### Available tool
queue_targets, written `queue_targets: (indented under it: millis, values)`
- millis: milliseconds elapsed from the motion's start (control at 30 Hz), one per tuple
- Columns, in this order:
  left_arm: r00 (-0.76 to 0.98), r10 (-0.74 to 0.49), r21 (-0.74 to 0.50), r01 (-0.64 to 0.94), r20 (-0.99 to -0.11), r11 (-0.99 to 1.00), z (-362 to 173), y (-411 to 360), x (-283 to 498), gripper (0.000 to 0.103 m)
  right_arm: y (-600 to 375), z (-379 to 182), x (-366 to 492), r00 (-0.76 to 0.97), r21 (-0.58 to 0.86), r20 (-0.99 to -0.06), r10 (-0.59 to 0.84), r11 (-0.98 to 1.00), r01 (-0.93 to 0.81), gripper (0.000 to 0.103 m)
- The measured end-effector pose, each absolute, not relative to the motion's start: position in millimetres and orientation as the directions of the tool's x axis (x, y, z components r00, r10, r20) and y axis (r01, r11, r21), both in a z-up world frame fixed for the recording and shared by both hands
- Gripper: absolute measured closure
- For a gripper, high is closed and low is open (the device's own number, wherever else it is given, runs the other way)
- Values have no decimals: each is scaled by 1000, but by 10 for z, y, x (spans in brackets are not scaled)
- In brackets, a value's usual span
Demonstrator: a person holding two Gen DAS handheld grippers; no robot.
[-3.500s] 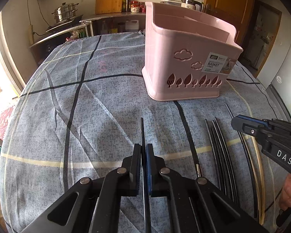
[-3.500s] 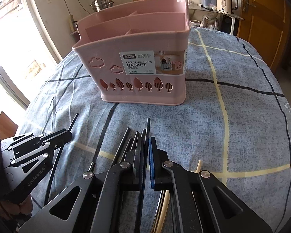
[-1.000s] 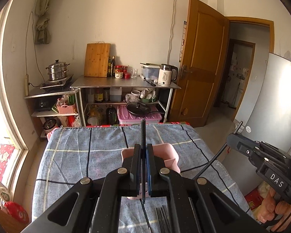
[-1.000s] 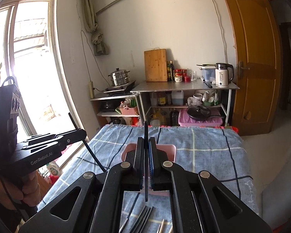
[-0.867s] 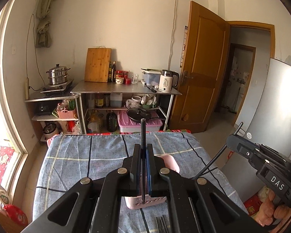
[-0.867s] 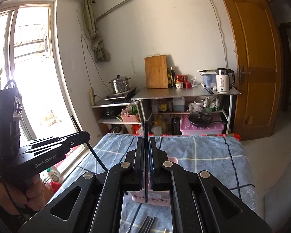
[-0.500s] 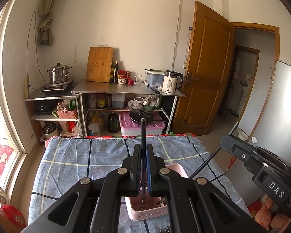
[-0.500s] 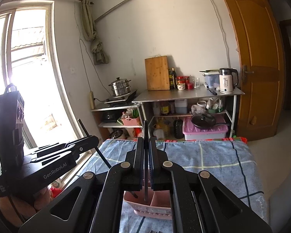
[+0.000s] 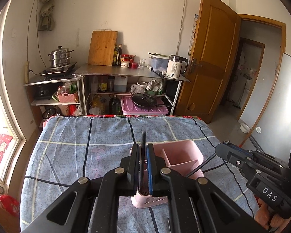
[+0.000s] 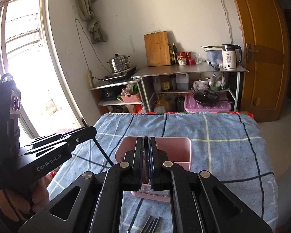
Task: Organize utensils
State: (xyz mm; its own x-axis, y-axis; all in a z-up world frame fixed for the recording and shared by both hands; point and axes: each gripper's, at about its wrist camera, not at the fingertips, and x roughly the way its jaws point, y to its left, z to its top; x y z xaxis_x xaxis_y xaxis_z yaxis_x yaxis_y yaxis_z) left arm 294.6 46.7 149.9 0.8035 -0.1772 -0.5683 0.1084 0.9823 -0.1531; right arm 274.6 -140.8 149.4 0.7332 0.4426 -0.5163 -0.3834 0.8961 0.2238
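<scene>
Left wrist: slim black chopstick — pink slotted basket.

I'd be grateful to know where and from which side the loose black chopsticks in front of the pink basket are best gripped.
Take one of the black chopsticks along its shaft, coming straight down from above and closing across its width. They lie flat on the cloth, side by side, pointing roughly toward the pink basket, so an outer one probably separates easiest.
</scene>
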Motion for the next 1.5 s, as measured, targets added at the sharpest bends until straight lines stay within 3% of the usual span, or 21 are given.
queue_targets:
  millis: [200,633,1067,1500]
  values:
    - [832,-161,-149,95,-531,984,1568,524,2674,78,-1524,1559,2539,742,230,-495,452,892,-389,87]
    - [850,-183,-158,119,-494,980,1452,440,1826,78,-1824,1532,1880,767,245,-457,450,893,-378,87]
    - [774,-227,-177,150,-591,973,709,223,1202,78,-2065,922,1394,711,286,-551,437,899,-330,87]
    - [702,-229,-192,132,-675,972,246,200,1206,78,-1978,567,1357,648,278,-622,439,898,-341,87]
